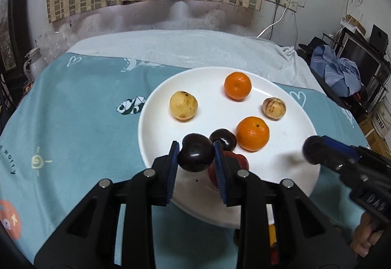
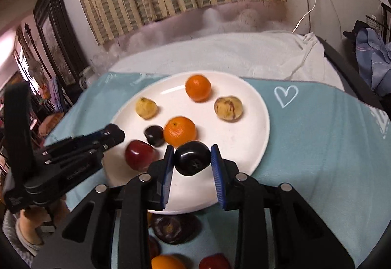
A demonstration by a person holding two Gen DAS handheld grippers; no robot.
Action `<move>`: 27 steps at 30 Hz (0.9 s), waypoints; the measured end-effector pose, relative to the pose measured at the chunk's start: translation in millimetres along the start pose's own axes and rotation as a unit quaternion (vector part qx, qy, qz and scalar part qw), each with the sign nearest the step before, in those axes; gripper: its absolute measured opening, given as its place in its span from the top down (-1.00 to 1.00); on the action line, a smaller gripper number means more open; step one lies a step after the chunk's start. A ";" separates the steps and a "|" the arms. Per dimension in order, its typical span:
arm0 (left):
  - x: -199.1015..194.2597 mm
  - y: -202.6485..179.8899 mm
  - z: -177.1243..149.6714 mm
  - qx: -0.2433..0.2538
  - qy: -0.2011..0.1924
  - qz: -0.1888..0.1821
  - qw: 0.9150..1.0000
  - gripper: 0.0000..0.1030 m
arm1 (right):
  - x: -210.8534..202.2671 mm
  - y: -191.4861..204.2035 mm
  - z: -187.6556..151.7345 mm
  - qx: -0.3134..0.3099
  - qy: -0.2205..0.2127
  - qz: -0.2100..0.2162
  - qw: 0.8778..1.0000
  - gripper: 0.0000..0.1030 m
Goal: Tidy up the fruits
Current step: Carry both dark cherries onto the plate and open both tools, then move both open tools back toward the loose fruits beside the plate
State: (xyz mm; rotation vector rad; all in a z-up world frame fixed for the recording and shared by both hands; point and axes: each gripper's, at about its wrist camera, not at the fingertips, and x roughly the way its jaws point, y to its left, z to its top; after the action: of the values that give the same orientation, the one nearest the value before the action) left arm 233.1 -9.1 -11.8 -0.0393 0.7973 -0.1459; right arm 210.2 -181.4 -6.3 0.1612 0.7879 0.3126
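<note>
The blue cloth [image 1: 73, 108] carries the only clear word, "worry", printed in dark letters at its left edge, left of the white plate [image 1: 156, 110]; the letters run sideways, just beside a small printed sun. The other gripper's black body [image 1: 371, 203], right of the plate, bears raised letters that look like "DAS", read upside down; a box [image 1: 382, 122] far right of the plate has dark print too small to make out. In the right wrist view the black gripper body [image 2: 73, 171] left of the plate has embossed lettering, blurred beyond reading.
</note>
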 end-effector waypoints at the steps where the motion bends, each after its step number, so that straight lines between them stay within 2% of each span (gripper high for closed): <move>1: 5.6 -0.3 0.0 0.002 0.006 -0.001 1.000 0.44 | 7.9 -0.8 -0.3 -0.004 0.011 -0.003 1.000 0.38; 3: 8.5 0.0 0.1 0.004 0.003 0.002 1.000 0.42 | 17.1 -2.9 -1.6 -0.005 0.031 -0.007 0.999 0.36; 5: 8.8 2.4 -0.7 0.004 0.000 0.002 1.000 0.22 | 18.5 -7.4 -2.0 0.005 0.033 -0.005 0.999 0.32; 6: 6.8 4.7 -0.9 -0.001 -0.003 0.000 1.000 -0.06 | 15.7 -9.4 -1.9 0.013 0.029 -0.004 0.999 0.07; 7: 4.9 6.2 -1.0 -0.006 -0.006 -0.002 1.000 -0.16 | 12.1 -11.3 -1.2 0.021 0.022 -0.006 1.000 -0.25; 13: -24.4 13.2 -8.6 -0.018 -0.033 0.008 0.999 -0.16 | -44.7 -8.8 4.5 0.031 -0.047 0.016 0.998 -0.26; 16: -41.5 10.3 -26.1 -0.016 -0.030 -0.002 0.999 -0.22 | -73.9 -6.4 -1.6 0.035 -0.061 0.029 0.997 -0.30; 17: -48.9 4.7 -35.9 -0.005 -0.031 -0.002 1.000 -0.26 | -83.6 -7.3 -8.9 0.035 -0.066 0.033 0.997 -0.31; 19: -59.5 -9.5 -53.8 0.022 -0.033 0.003 0.999 -0.41 | -97.2 -13.4 -24.7 0.044 -0.081 0.033 0.995 -0.52; 22: -66.9 -34.4 -77.5 0.069 -0.034 0.008 0.997 -0.45 | -105.5 -28.5 -45.7 0.065 -0.085 0.025 0.994 -0.52; 24: -66.7 -46.7 -83.3 0.094 -0.037 0.016 0.995 -0.45 | -104.6 -35.6 -46.3 0.086 -0.076 0.028 0.993 -0.52; 27: -61.1 -54.7 -83.7 0.106 -0.038 0.030 0.993 -0.46 | -103.7 -48.9 -44.1 0.129 -0.067 0.055 0.988 -0.52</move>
State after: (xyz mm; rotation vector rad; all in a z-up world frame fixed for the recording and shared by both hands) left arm 124.7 -52.7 -22.0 0.1788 0.7018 -0.1714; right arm 120.3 -261.0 19.9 0.4667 0.6849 0.3004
